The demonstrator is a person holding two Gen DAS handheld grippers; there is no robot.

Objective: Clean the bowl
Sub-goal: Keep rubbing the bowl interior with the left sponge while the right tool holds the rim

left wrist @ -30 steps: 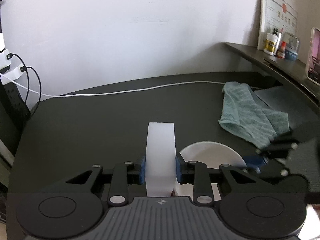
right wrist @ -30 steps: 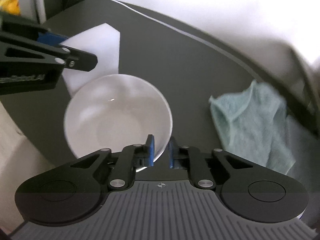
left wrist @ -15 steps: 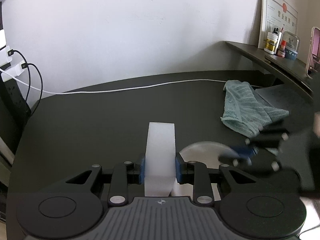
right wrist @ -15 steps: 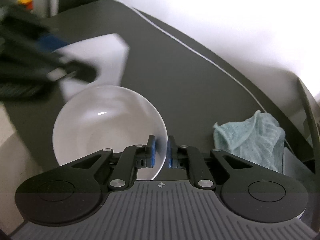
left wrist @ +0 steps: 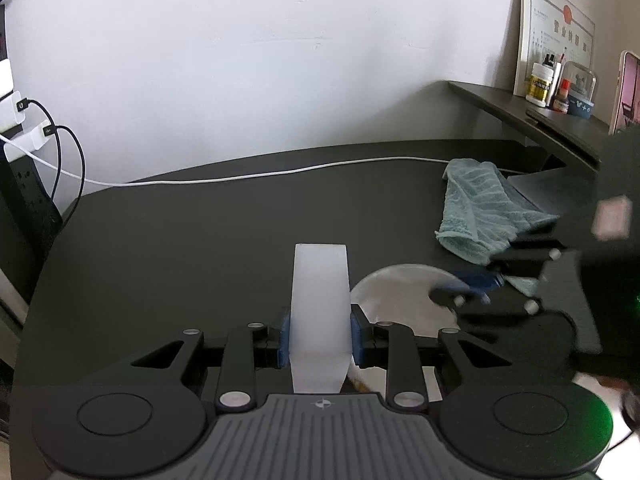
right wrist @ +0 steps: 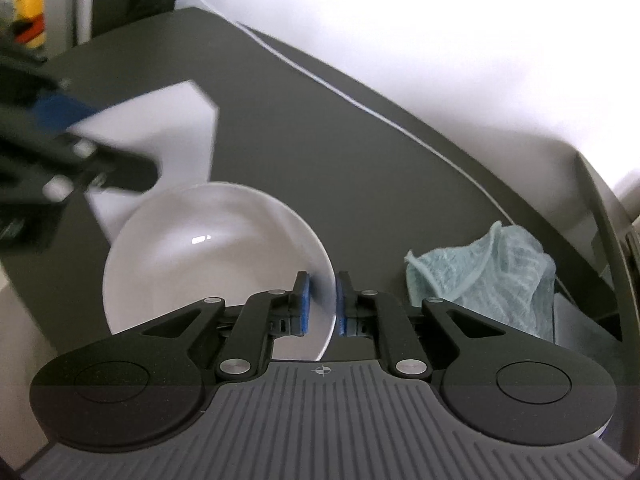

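White bowl [right wrist: 216, 256] tilted above dark table, white sponge block [left wrist: 319, 312] beside

Left tongs [left wrist: 320, 330] clamped on white sponge [left wrist: 319, 304]; right tongs [right wrist: 322, 306] pinching bowl [right wrist: 208, 256] rim.

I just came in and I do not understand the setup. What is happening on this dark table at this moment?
A person is holding a handheld gripper in each hand to clean a bowl. The right gripper is shut on the rim of the white bowl. The left gripper is shut on a white sponge block, which sits just beside the bowl, not yet inside it. A teal cloth lies crumpled on the table, apart from the bowl, and a white cable runs along the table's far edge.
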